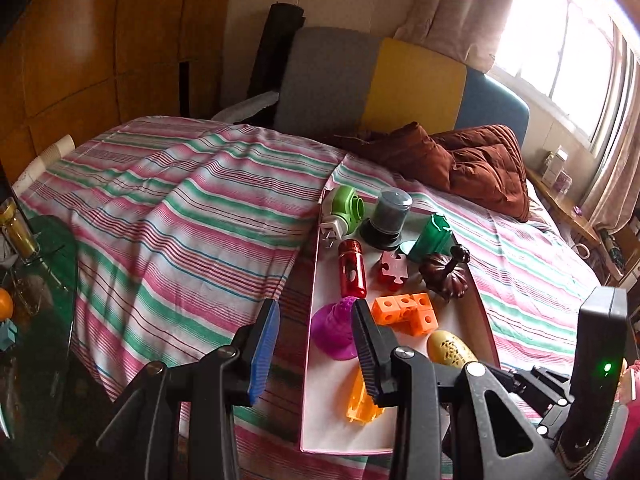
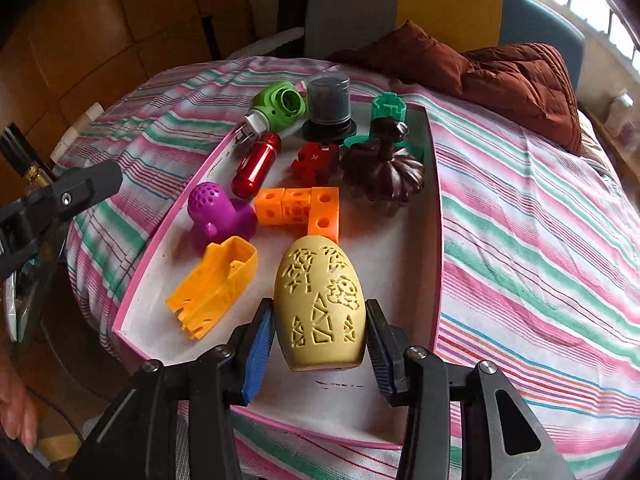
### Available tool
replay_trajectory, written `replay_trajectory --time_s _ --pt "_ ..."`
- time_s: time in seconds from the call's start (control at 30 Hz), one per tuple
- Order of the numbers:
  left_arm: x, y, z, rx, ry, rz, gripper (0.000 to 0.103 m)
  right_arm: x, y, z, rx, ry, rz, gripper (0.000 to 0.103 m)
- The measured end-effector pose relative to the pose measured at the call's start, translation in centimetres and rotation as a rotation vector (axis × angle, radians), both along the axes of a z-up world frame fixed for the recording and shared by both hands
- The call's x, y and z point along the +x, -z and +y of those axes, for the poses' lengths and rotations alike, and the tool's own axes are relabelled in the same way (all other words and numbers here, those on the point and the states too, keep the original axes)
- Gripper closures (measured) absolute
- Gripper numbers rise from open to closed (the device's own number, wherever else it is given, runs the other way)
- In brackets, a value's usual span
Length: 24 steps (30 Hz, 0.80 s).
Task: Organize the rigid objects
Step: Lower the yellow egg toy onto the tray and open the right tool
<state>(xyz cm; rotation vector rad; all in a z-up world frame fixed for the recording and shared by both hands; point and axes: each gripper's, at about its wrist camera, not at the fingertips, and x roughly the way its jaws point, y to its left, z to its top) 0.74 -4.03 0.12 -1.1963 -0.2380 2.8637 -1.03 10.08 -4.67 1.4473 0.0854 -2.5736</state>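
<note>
A shallow pink-rimmed white tray (image 2: 434, 216) lies on the striped bed and holds several small rigid toys. My right gripper (image 2: 320, 340) has its fingers on both sides of a yellow carved egg (image 2: 320, 304) at the tray's near end, shut on it. The egg also shows in the left wrist view (image 1: 448, 348). Beside it lie a yellow-orange open shell piece (image 2: 212, 284), a purple perforated cone (image 2: 216, 216), orange cubes (image 2: 300, 208), a red capsule (image 2: 256, 164) and a dark brown pumpkin shape (image 2: 384, 172). My left gripper (image 1: 316, 344) is open and empty, over the tray's left rim.
At the tray's far end stand a green plug-in device (image 2: 280, 108), a grey capped cylinder (image 2: 328, 100), a green container (image 2: 388, 112) and a red puzzle piece (image 2: 316, 160). A brown quilt (image 2: 512, 80) lies behind. A glass side table (image 1: 44, 264) stands left.
</note>
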Motion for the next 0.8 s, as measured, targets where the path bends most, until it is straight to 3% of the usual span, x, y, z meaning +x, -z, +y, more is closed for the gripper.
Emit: replay_trajectory --time_s 0.63,0.8 --pt "-0.3 0.4 0.3 -0.014 -0.011 -0.027 0.066 0.5 -0.3 0.5 -0.011 0.001 0.014 0.058" --pt "-0.4 0.4 0.6 -0.057 -0.026 -0.033 0.066 0.4 -0.6 1.3 -0.011 0.036 0.022 0.057"
